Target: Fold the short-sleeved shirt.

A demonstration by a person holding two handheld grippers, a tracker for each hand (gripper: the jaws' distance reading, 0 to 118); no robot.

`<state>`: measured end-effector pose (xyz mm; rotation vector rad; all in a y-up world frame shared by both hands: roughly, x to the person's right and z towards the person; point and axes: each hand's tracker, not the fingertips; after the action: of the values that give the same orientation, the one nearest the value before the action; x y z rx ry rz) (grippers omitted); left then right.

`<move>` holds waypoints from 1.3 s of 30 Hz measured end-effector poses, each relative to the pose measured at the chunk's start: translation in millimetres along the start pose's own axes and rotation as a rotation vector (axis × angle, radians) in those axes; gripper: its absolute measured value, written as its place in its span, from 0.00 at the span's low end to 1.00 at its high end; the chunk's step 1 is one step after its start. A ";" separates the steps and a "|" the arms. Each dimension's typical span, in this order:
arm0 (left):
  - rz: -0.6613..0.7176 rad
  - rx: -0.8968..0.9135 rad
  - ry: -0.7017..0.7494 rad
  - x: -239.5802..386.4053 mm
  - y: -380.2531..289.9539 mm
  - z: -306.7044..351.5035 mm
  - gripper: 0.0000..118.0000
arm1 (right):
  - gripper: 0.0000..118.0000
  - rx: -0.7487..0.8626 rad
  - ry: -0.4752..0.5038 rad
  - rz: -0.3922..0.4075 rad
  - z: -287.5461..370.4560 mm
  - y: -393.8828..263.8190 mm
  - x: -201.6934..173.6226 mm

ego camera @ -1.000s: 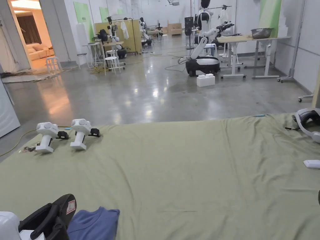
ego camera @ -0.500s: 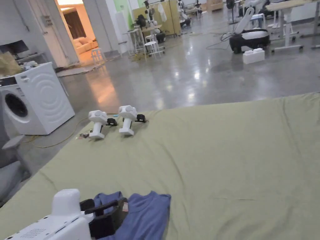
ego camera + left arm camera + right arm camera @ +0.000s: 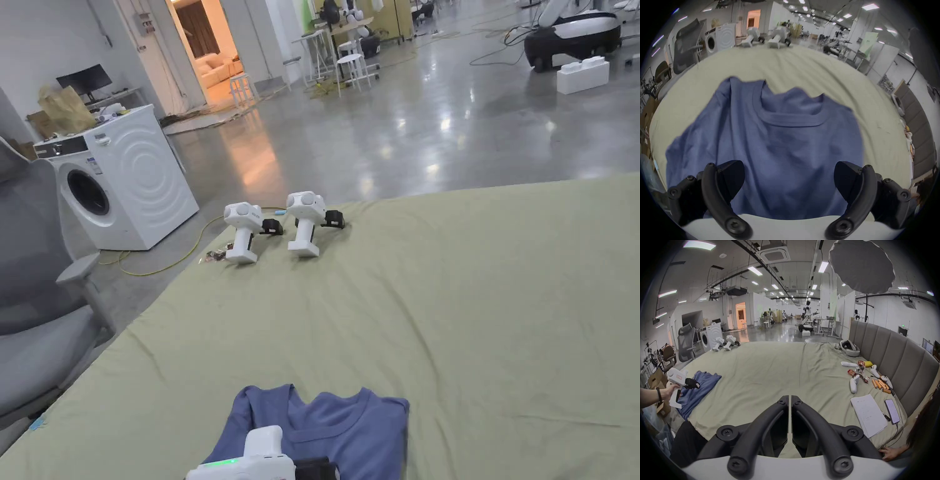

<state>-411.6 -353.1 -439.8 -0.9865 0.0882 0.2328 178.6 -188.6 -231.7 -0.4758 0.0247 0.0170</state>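
Jaws spread wide, left gripper (image 3: 789,186) hovers over blue short-sleeved shirt (image 3: 769,146), rumpled at bed's (image 3: 487,300) 7 o'clock corner; right gripper (image 3: 790,400) clenched, empty, well apart. Risk: shirt near bed edge, a tug w/ one gripper could drag it off.

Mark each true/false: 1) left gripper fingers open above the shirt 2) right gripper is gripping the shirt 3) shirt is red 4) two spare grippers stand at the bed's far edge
1) True: the left gripper has its fingers spread above the shirt.
2) False: the right gripper is shut on nothing, over the bare sheet.
3) False: the shirt is blue.
4) True: two spare grippers stand there.
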 end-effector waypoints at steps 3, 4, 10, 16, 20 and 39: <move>0.025 -0.027 0.029 -2.1 -1.8 -16.4 0.94 | 0.04 -0.035 -0.012 0.001 -9.5 -4.9 -0.3; -0.004 -0.026 0.068 6.1 -0.5 -12.7 0.90 | 0.04 -0.043 -0.017 0.002 -10.9 -6.7 -1.6; -0.093 -0.024 0.173 10.5 9.7 -2.7 0.03 | 0.04 -0.071 0.012 -0.042 -15.7 -17.2 0.0; 0.078 0.134 -0.003 -1.5 31.7 40.4 0.03 | 0.04 -0.043 0.034 0.002 6.6 -18.8 3.7; 0.175 0.273 -0.135 7.8 84.0 103.6 0.03 | 0.04 -0.050 0.036 0.016 17.0 -23.3 13.7; -0.550 0.033 -0.689 449.5 -19.7 48.4 0.03 | 0.04 -0.025 -0.146 -0.173 87.8 -61.6 70.0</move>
<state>28.2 -253.6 -477.6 -0.8186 -0.7965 0.0526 251.6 -202.3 -127.5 -0.4998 -0.1605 -0.1179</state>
